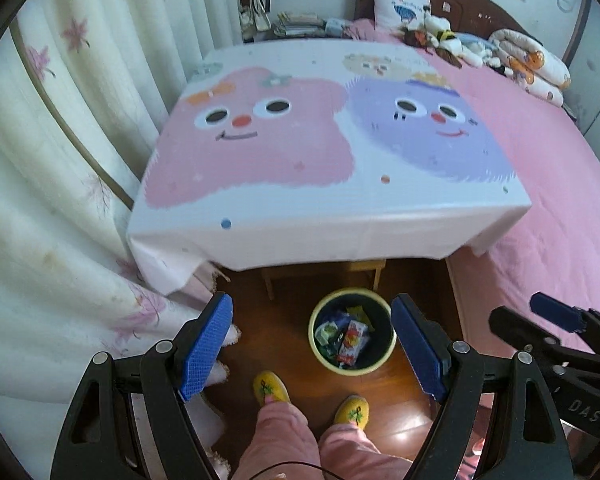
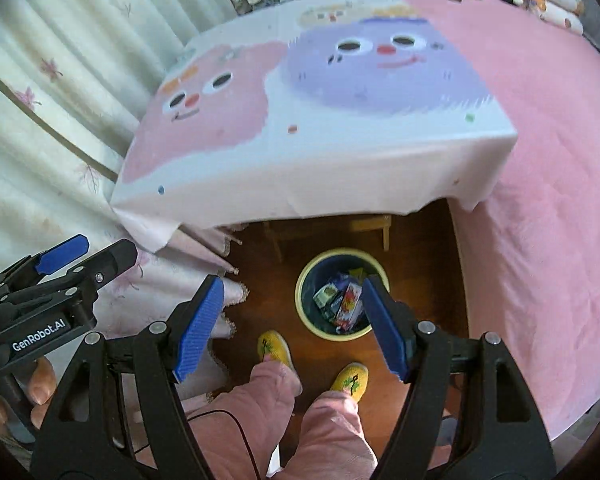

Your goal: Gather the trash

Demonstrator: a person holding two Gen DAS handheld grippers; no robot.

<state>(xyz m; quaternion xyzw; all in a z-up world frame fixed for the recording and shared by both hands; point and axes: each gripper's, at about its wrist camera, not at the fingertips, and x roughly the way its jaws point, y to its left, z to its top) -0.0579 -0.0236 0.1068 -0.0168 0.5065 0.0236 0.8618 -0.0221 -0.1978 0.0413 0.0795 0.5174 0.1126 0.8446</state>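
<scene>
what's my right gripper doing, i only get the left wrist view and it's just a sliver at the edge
Observer: The right gripper is open, its fingers wide apart with nothing between them.
Operator: is it lined up with the bin
Observer: Roughly. In the right wrist view its right finger overlaps the right side of the trash bin, so the bin sits right of centre.
Operator: who's got the left one
Observer: A bare hand grips the handle of the left gripper, below its GenRobot.AI label.
</scene>
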